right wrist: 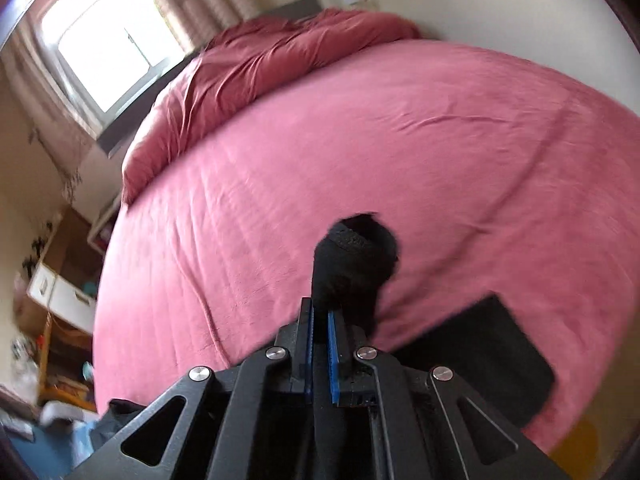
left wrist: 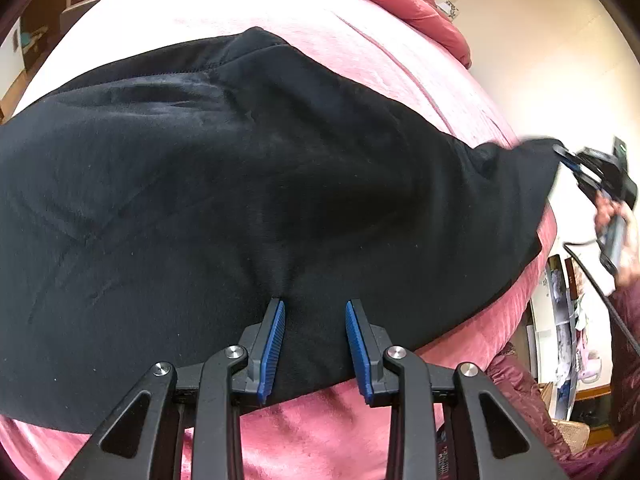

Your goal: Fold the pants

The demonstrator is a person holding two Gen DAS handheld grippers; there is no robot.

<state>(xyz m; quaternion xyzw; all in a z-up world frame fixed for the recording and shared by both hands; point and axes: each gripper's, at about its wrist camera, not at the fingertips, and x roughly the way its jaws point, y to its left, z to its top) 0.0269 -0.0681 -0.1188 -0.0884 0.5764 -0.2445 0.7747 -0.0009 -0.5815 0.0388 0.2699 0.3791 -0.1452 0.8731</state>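
Note:
Black fleece pants [left wrist: 240, 184] lie spread across a pink bed [left wrist: 320, 432]. My left gripper [left wrist: 316, 304] stands over their near edge, jaws apart, with its fingertips [left wrist: 278, 306] down on the cloth, which wrinkles there. At the far right my right gripper [left wrist: 564, 156], held by a person's hand [left wrist: 616, 224], is shut on the pants' end and lifts it off the bed. In the right wrist view a bunch of black pants cloth [right wrist: 356, 256] sticks out from the closed right gripper [right wrist: 320, 308], and more of it [right wrist: 480, 356] hangs below to the right.
A crumpled red duvet [right wrist: 280, 52] is piled at the head of the bed [right wrist: 360, 140], by a bright window [right wrist: 108, 40]. Shelves and boxes [right wrist: 60, 292] stand on the floor left of the bed. A wall and cluttered shelf [left wrist: 560, 320] lie to the right.

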